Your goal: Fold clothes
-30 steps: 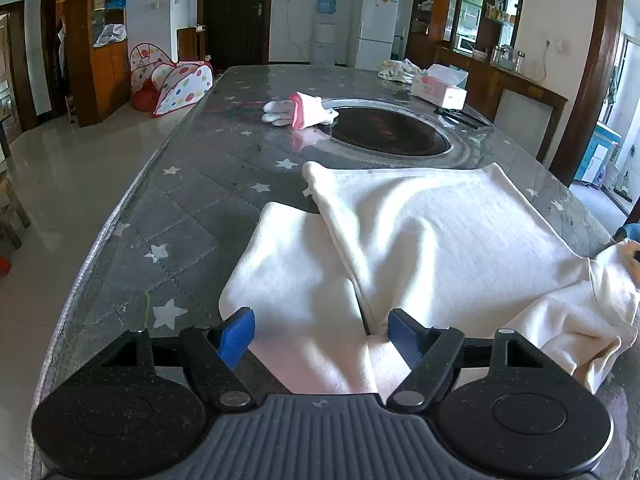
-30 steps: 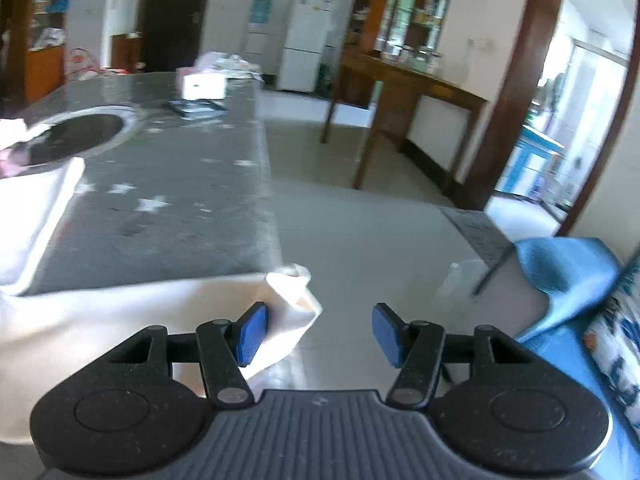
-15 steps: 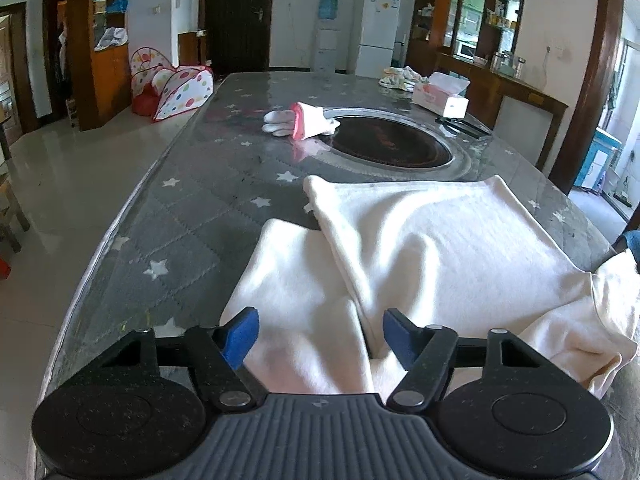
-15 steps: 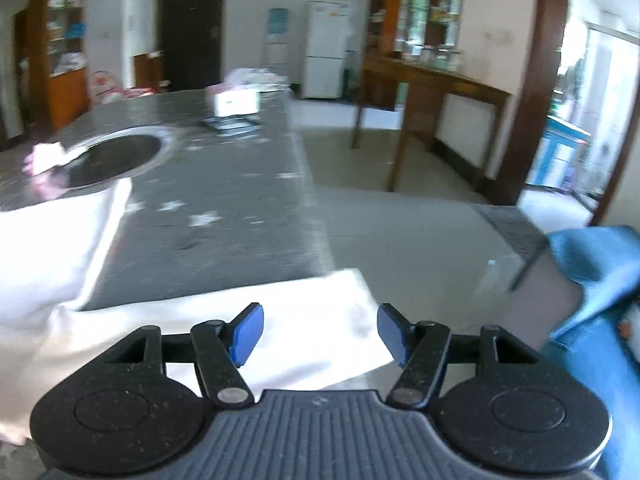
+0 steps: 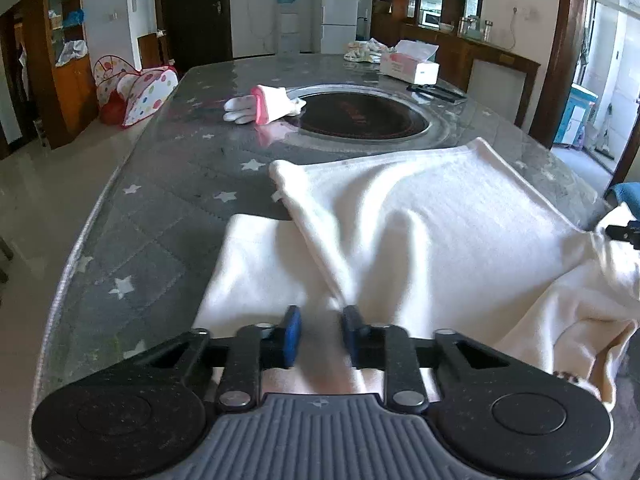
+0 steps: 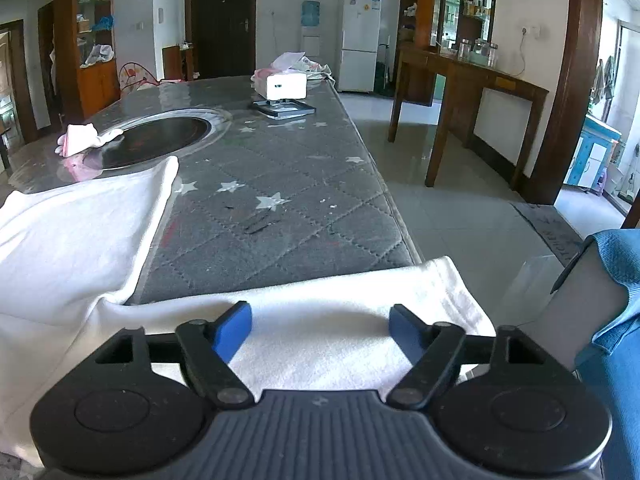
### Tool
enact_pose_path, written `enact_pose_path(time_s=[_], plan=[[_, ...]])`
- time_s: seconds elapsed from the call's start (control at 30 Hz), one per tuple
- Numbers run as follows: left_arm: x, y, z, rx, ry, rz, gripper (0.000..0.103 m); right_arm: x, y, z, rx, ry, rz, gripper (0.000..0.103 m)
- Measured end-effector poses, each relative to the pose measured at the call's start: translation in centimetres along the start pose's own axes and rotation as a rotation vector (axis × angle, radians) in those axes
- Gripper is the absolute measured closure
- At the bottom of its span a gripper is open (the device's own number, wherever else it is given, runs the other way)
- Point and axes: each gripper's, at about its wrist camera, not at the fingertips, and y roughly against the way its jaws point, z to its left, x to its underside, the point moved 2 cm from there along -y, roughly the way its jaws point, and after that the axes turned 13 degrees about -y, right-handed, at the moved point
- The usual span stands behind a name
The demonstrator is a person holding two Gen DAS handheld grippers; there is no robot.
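A cream garment point(image 5: 440, 220) lies spread on the grey star-patterned table point(image 5: 168, 208), with one layer folded over another. My left gripper point(image 5: 318, 328) is at its near edge. The jaws are closing, and the blue pads pinch a bunched ridge of the fabric. In the right wrist view the same garment point(image 6: 80, 232) drapes over the table's near right corner. My right gripper point(image 6: 320, 324) hovers over that hanging part with its jaws opening wide. Cloth lies below and between the jaws, and the pads do not touch it.
A pink and white glove point(image 5: 264, 104) lies beside a dark round inset point(image 5: 360, 116) at mid table. A tissue box point(image 5: 408, 66) and a flat black item point(image 6: 286, 108) sit at the far end. The table edge point(image 6: 400, 220) drops to tiled floor; blue fabric point(image 6: 616, 320) is at right.
The left jaws have closed from wide apart onto the garment's near edge, puckering it into a ridge. The right gripper swung left over the hanging cloth and its jaws spread wider.
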Motion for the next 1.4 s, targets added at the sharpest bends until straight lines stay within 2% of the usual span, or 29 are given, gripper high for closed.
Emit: enact_pose_path(time_s=[0.1, 0.27, 0.37, 0.47, 0.57, 0.63, 0.7, 0.8, 1.0, 1.07, 1.2, 1.27, 1.4], plan=[[0.6, 0.3, 0.7, -0.017, 0.027, -0.005, 0.097, 0.0, -0.2, -0.4, 0.004, -0.015, -0.004, 0.015], [1.8, 1.7, 2.4, -0.084, 0.123, -0.022, 0.098, 0.2, -0.4, -0.7, 0.008, -0.027, -0.014, 0.006], [3.1, 3.0, 3.8, -0.127, 0.22, -0.043, 0.098, 0.3, -0.6, -0.9, 0.001, -0.039, -0.009, 0.0], [4.4, 4.0, 5.1, -0.144, 0.307, -0.053, 0.098, 0.3, -0.7, -0.9, -0.002, -0.039, -0.008, 0.0], [4.9, 4.5, 5.7, -0.128, 0.337, -0.048, 0.091, 0.3, -0.8, -0.9, -0.002, -0.039, -0.01, 0.0], [4.6, 4.6, 5.5, -0.128, 0.313, -0.046, 0.087, 0.3, -0.8, -0.8, -0.003, -0.04, -0.011, 0.0], [4.0, 4.7, 5.1, -0.144, 0.283, -0.043, 0.071, 0.3, -0.8, -0.8, -0.003, -0.04, -0.012, 0.0], [2.8, 3.9, 4.9, -0.154, 0.26, -0.036, 0.059, 0.4, -0.8, -0.9, -0.004, -0.042, -0.012, 0.0], [1.0, 0.8, 5.6, -0.205, 0.238, 0.024, 0.055, 0.4, -0.8, -0.9, -0.006, -0.044, -0.013, 0.0], [0.8, 0.0, 5.8, -0.214, 0.228, 0.037, 0.058, 0.4, -0.8, -0.9, -0.007, -0.044, -0.013, 0.0], [1.2, -0.3, 6.7, -0.241, 0.239, 0.039, 0.093, 0.4, -0.8, -0.9, -0.007, -0.045, -0.013, 0.0], [1.9, 0.4, 7.7, -0.228, 0.29, 0.017, 0.097, 0.4, -0.8, -0.9, -0.007, -0.046, -0.013, 0.0], [3.8, 3.7, 9.3, -0.209, 0.373, -0.115, 0.098, 0.4, -0.7, -0.9, -0.007, -0.046, -0.013, 0.0]])
